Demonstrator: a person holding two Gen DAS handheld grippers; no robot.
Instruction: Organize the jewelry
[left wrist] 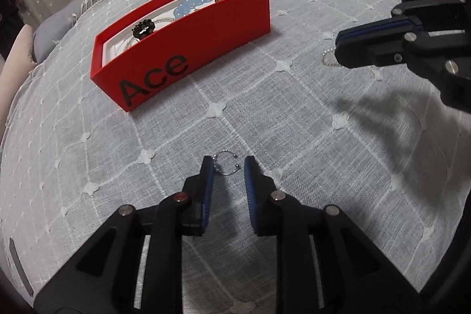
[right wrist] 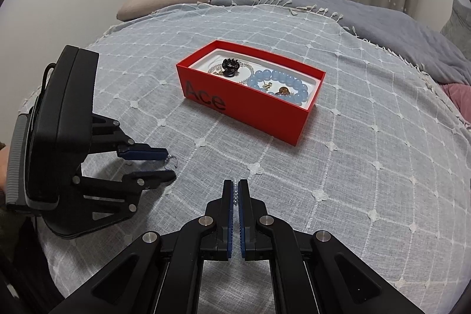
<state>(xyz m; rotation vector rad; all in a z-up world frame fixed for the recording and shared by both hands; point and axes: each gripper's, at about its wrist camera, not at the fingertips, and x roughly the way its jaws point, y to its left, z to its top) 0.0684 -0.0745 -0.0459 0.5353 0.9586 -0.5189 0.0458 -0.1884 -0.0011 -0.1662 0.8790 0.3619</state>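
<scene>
Left gripper [left wrist: 226, 164] lower centre, jaws apart — silver beaded ring [left wrist: 227, 164] between tips. Right gripper [right wrist: 235, 187] clamped on pearl chain [right wrist: 235, 193] — red box [right wrist: 250, 105] above.

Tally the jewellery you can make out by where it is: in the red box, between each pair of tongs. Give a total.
In the red box: 4 (blue bead bracelet, black flower piece, clear bead chain, amber piece)
Left tongs: 1 (silver ring)
Right tongs: 1 (pearl strand)
Total: 6
</scene>
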